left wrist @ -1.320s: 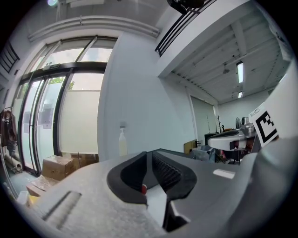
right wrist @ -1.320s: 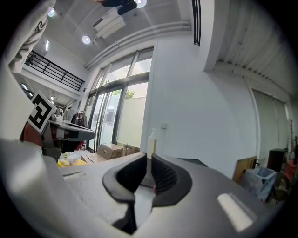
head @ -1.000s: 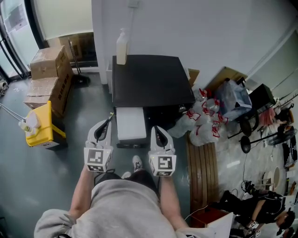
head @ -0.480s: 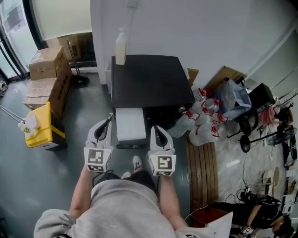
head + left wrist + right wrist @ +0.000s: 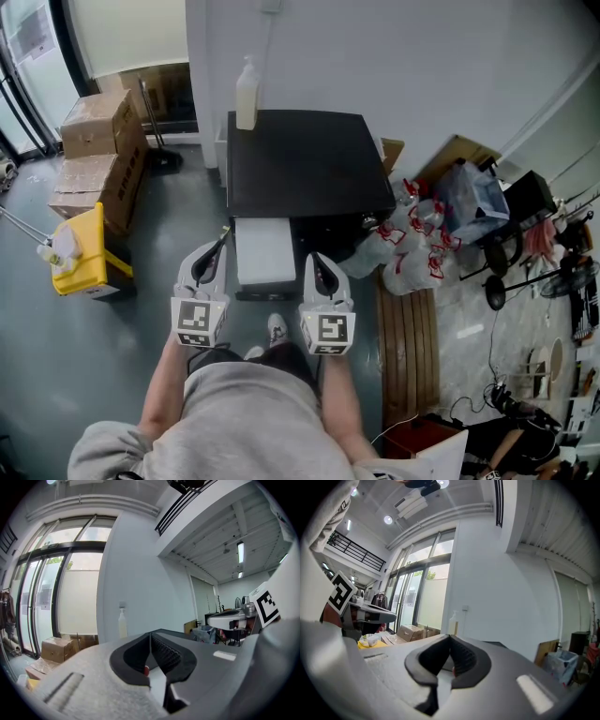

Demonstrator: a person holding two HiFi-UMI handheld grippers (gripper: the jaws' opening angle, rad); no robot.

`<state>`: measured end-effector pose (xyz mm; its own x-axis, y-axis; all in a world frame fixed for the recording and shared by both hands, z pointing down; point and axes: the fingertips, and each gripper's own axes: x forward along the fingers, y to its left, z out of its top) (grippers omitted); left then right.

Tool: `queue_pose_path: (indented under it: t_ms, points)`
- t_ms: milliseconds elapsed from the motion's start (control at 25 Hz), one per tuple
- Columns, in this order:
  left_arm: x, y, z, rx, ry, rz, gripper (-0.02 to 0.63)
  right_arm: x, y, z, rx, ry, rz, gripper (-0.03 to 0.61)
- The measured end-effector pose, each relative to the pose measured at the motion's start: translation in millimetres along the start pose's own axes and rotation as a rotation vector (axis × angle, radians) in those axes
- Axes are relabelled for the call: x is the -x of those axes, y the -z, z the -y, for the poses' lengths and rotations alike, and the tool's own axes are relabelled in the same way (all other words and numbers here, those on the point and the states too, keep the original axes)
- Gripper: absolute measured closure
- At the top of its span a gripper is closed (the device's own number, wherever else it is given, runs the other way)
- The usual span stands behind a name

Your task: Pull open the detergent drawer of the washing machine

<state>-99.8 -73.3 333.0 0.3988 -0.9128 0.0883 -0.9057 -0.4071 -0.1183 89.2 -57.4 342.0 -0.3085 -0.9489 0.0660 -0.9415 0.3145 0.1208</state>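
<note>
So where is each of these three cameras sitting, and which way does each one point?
Head view: on the person's head, looking steeply down at the black washing machine; shows their torso, forearms, left claw and right claw.
Left gripper view: rides on the left claw, looking level along its closed jaws toward wall and windows.
Right gripper view: rides on the right claw, looking level along its closed jaws at that wall.
Shared: all three show the white bottle at the machine's back corner.

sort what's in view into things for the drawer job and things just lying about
For the job: washing machine, its white drawer, left gripper, right gripper.
Lying about: pump bottle on the machine, cardboard boxes, yellow bin, plastic bags.
</note>
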Motion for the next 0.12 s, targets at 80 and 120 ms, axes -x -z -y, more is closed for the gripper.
queue_pose_path:
  t_ms: [80, 120]
  points:
    - [1.1, 0.9, -0.6, 0.004, -0.001, -0.001, 0.594, 0.4, 2.0, -1.1, -0.002, 0.000, -0.003, 0.572]
    - [1.7, 1.2, -1.0, 0.005, -0.002, 0.000, 0.594, 0.6, 2.9, -1.6, -0.004, 0.000, -0.004, 0.572]
